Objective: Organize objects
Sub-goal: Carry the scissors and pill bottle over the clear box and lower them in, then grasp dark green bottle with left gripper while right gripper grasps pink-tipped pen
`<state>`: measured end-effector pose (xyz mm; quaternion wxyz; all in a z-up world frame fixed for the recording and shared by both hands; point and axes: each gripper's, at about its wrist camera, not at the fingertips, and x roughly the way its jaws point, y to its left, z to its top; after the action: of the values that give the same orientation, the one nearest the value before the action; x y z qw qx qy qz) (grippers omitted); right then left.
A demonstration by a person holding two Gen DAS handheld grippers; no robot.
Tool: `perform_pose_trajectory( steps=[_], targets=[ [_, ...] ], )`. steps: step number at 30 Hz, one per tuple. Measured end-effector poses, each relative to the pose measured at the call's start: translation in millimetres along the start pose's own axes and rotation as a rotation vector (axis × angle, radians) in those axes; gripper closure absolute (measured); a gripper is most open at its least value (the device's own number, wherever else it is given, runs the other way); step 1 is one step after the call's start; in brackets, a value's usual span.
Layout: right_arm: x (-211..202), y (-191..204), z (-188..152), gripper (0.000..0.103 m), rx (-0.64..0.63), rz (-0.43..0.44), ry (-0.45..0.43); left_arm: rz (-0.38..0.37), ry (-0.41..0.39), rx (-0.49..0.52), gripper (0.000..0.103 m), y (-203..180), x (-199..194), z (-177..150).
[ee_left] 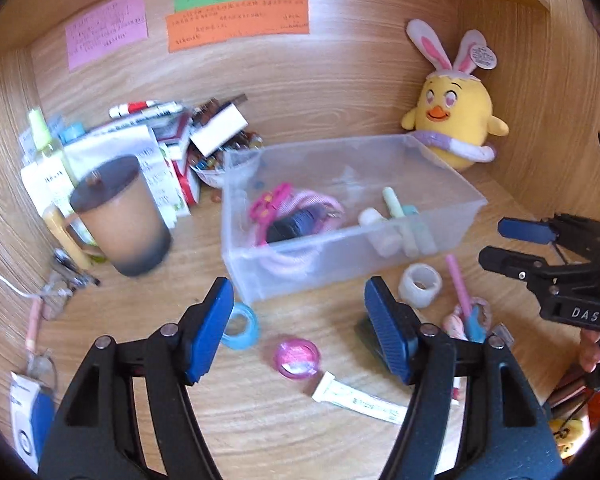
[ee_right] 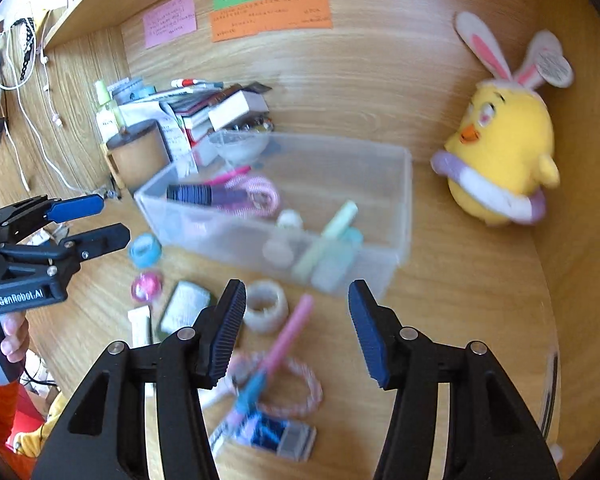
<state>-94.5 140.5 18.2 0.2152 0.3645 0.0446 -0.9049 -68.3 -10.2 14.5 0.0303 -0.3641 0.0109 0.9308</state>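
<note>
Right now your left gripper and right gripper both hang released, nothing between the pads. Just beyond them the clear bin sits on the tabletop — inside lie pink cords, a white bottle and a green tube. A pink pen lies outside, tip angled toward the bin.

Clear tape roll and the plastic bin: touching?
Apart. In the left wrist view, bare desk shows between the clear tape roll and the front wall of the plastic bin; the right wrist view shows the same strip of wood.
</note>
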Motion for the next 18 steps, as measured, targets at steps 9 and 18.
perform_pose_trajectory(
  steps=[9,18],
  targets=[
    [-4,-4,-45,0.053,0.091,0.055,0.048,-0.068,0.016,-0.043,0.035,-20,4,-18],
    [8,3,-58,0.063,0.123,0.111,0.089,-0.102,0.053,-0.006,0.025,-43,19,-24]
  ],
)
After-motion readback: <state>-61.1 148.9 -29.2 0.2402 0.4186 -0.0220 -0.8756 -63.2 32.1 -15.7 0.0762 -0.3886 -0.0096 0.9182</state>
